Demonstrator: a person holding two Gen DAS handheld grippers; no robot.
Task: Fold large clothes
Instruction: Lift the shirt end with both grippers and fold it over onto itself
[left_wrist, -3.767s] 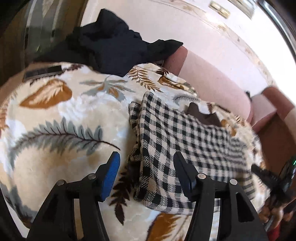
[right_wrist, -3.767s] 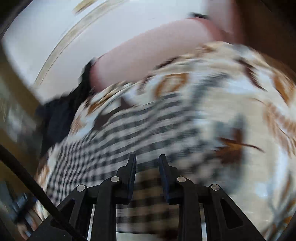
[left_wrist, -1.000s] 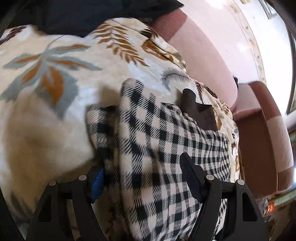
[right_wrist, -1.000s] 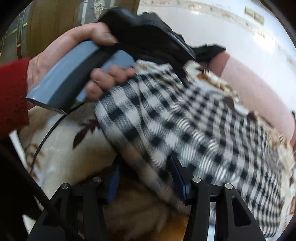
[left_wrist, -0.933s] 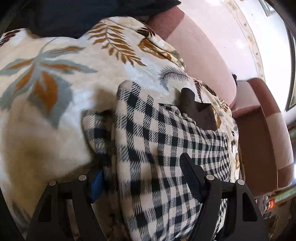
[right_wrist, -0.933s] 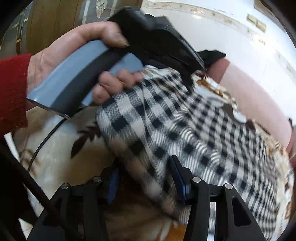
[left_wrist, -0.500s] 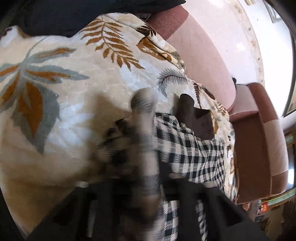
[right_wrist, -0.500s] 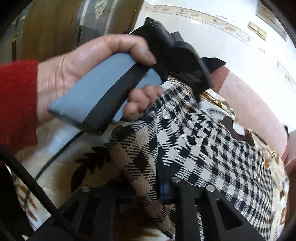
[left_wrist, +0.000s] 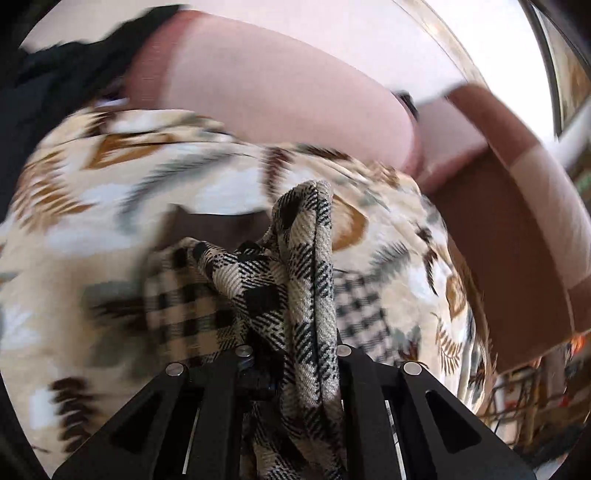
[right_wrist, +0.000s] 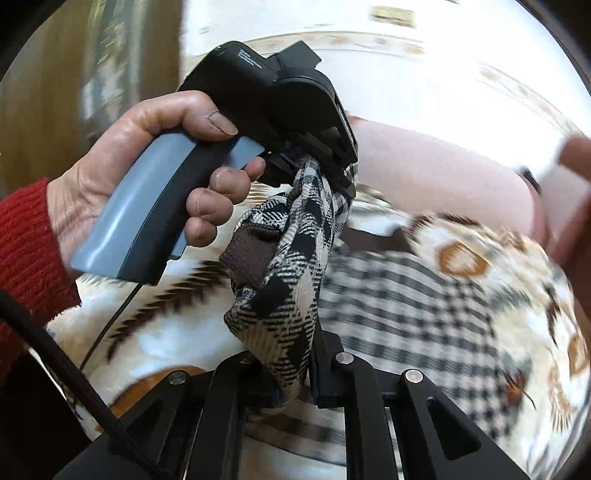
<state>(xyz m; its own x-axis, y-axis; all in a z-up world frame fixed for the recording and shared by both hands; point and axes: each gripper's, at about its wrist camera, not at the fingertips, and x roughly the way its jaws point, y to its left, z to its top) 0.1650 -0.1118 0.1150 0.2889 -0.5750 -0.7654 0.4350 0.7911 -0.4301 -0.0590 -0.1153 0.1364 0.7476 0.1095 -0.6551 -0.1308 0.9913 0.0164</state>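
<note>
Mid-fold, judging by how things lie: one edge of the checked garment (left_wrist: 295, 288) is picked up off the leaf-print blanket (left_wrist: 110, 177), the rest not yet laid over, so the fold itself is prob. half done at most & smoothing/placing is left. Left wrist view: left gripper (left_wrist: 291, 354) sits lower centre, fingers clenched on a thick bunched ridge of the cloth that stands up the middle of the frame; more of the cloth spreads blurred at lower left and, in finer-looking check, at centre right on the blanket. Pink sofa back (left_wrist: 277, 92) runs across the top, dark clothes (left_wrist: 55, 81) at upper left. Right wrist view: person's hand (right_wrist: 147, 177) w/ red sleeve at left holds the left gripper's grey handle; its fingers pinch the cloth top at upper centre. Right gripper (right_wrist: 295, 373) at lower centre, fingers clamped on the same raised edge lower down, so the strip hangs taut-ish betw. the two. Garment: beige/black check weave, brown lining or collar patch (right_wrist: 251, 254) showing at the fold, rest lying flat, blurred, at centre right on the blanket.
</note>
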